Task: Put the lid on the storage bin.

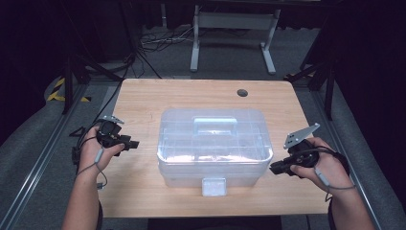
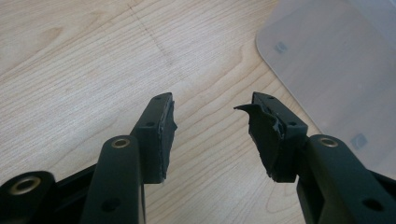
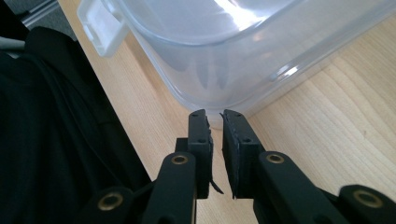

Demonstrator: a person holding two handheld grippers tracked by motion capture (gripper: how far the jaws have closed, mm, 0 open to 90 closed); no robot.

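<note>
A: From the high view, why does the clear plastic box (image 1: 215, 146) sit in the middle of the counter (image 1: 143, 96)?

B: Probably so both hands can reach it alike. Its lid is down, its handle lies flat on top, and its front latch (image 1: 214, 186) faces the person. The left gripper (image 1: 130, 143) waits to the left of the box, apart from it, and the right gripper (image 1: 276, 167) points at the box's right lower corner, close to it.

A: And the left gripper view?

B: The left gripper (image 2: 210, 135) has its fingers (image 2: 159, 135) moderately wide over bare wood, with nothing between them. The box (image 2: 336, 79) shows at the upper right, untouched.

A: The right gripper view?

B: The right gripper (image 3: 215, 140) has its fingers (image 3: 233, 149) only a narrow slit apart, holding nothing. Their tips sit just before the rounded base of the box (image 3: 224, 70); whether they touch it cannot be told. The latch (image 3: 100, 25) shows at the upper left.
</note>
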